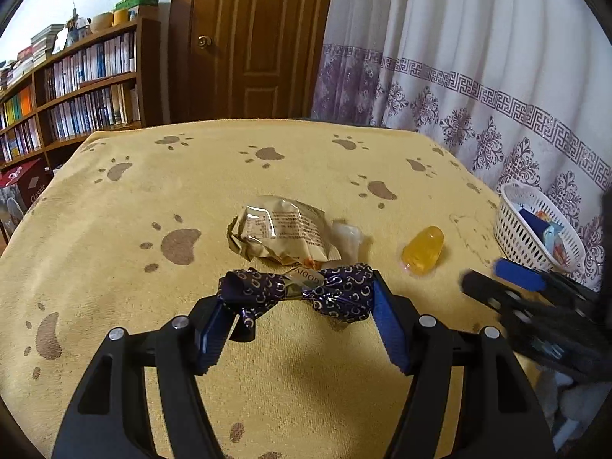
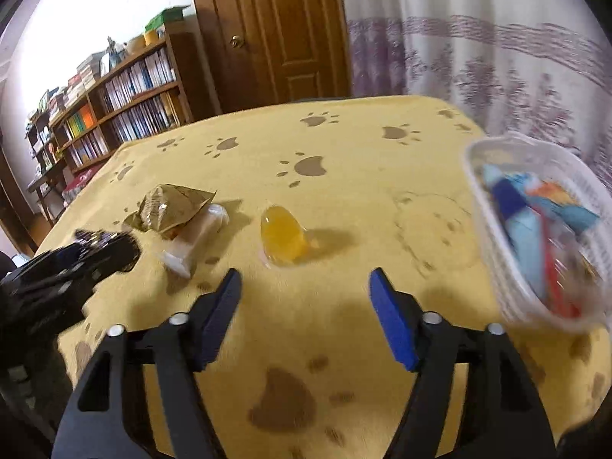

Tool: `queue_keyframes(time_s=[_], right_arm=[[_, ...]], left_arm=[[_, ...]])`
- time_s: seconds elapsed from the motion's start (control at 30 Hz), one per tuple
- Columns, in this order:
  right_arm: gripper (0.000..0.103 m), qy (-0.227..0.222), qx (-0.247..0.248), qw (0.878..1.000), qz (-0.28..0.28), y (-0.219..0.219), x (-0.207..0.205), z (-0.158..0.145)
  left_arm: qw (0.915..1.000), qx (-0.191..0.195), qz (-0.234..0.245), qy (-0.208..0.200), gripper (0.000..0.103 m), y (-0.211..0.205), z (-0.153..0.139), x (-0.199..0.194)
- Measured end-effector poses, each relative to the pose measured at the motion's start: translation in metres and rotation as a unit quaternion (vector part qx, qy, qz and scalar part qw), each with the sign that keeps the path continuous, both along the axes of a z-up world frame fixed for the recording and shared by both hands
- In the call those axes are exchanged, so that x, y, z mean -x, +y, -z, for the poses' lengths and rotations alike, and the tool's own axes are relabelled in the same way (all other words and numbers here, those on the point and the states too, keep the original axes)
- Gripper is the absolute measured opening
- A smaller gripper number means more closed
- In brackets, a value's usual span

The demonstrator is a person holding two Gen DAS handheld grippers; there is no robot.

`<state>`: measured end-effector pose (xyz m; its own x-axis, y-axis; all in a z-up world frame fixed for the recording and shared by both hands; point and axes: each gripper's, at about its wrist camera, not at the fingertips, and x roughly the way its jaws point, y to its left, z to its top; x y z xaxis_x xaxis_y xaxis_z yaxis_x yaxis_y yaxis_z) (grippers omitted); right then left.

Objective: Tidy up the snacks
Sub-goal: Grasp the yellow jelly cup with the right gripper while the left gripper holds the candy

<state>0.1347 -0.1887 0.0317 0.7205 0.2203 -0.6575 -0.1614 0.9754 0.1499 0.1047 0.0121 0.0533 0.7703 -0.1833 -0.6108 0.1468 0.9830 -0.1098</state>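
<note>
Paw-print yellow cloth (image 1: 306,176) underlies left gripper (image 1: 298,298) clamping purple candy (image 1: 306,290); right gripper (image 2: 306,287) gapes empty.

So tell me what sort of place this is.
Most likely a room in a home, perhaps a study or living room: a full bookshelf, a wooden door beside patterned curtains, and a table under a paw-print cloth with snacks on it.

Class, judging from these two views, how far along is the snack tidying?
Done: several packets sit in the white basket. In hand: the left hand-held gripper clamps a purple candy. Left: gold packet, white candy, yellow jelly. The right hand-held gripper is empty.
</note>
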Motion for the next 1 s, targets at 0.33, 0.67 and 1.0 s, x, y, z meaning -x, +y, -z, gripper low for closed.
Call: queue_keyframes(time_s=[0.33,0.67,1.0], right_arm=[[0.047,0.023,-0.001,1.000,-0.013,0.029,-0.045,0.012],[0.035,0.028,0.019,0.999,-0.007,0.032,-0.058,0.019],[0.034,0.028,0.035,0.999,-0.002,0.036,-0.055,0.019]], left_arm=[[0.9999,0.011,0.000,0.004,0.067,-0.004,0.001,0.003],[0.9997,0.021,-0.013,0.008,0.067,0.000,0.001,0.002],[0.9997,0.017,-0.010,0.011,0.067,-0.002,0.004,0.001]])
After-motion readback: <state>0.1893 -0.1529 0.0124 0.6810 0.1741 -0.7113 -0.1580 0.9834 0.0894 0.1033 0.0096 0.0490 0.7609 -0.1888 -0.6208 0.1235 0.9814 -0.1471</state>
